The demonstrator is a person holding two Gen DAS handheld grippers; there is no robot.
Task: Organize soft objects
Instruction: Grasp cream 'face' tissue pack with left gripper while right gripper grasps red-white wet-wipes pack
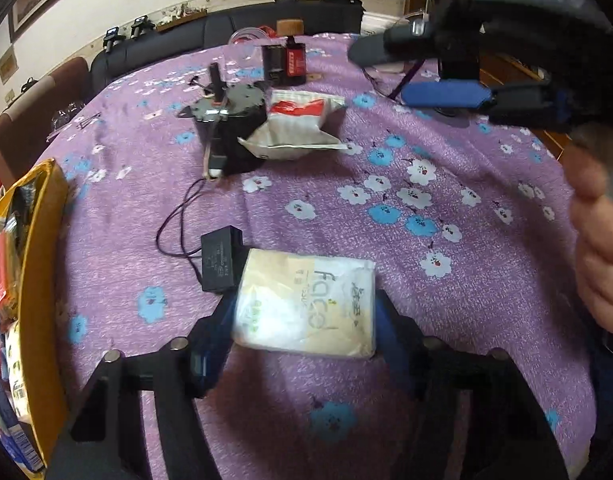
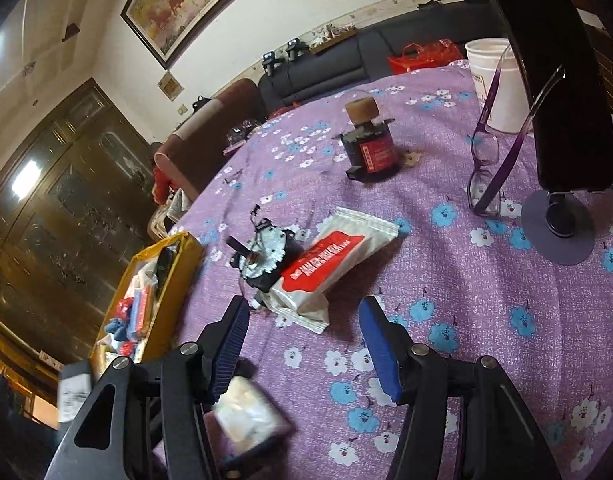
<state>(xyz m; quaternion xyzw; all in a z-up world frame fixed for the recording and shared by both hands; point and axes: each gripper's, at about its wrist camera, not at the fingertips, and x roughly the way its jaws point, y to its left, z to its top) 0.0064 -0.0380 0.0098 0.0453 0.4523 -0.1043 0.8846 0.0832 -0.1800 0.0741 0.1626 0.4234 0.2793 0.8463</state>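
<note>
Both wrist views downward, near; share tablecloth (image 1: pixel 386 184), apparently.

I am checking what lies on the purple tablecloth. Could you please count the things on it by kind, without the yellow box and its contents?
Soft packs: 2 (cream tissue pack, red-and-white pack)
Motors: 2
Small black box on a wire: 1
Glasses: 1
White cup: 1
Black stand: 1
Total: 8

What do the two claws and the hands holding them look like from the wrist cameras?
Both the left claw and right claw have black angular linkage frames with silver round pivot pins and long fingers faced in ribbed blue pads. No cables show on them. A bare hand appears at the left view's edge; no sleeve visible.
</note>
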